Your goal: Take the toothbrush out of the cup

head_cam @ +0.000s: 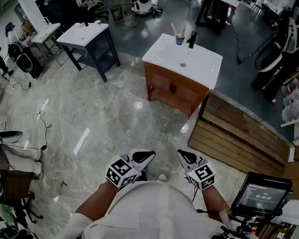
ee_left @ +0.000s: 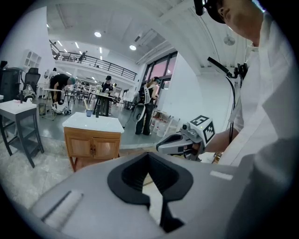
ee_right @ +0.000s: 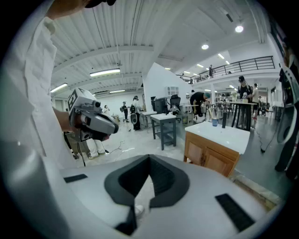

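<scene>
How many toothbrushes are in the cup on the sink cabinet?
2, both in the blue cup: the left toothbrush leans left, the right toothbrush leans right. More may be hidden; they look tiny here.

Your left gripper (head_cam: 147, 155) and right gripper (head_cam: 182, 153) have smooth, matt plastic shells in pale grey, lined with black, ribbed-looking pads (ee_left: 126, 179). Under you the floor (head_cam: 91, 114) is polished stone-look tile, glossy enough to throw back the lamps. The table (head_cam: 200, 64) ahead has a smooth, glossy white top over brown wood fronts with a soft sheen. The platform (head_cam: 237, 137) beside it is matt wooden slats. Your shirt (head_cam: 156, 210) is plain white cloth.
</scene>
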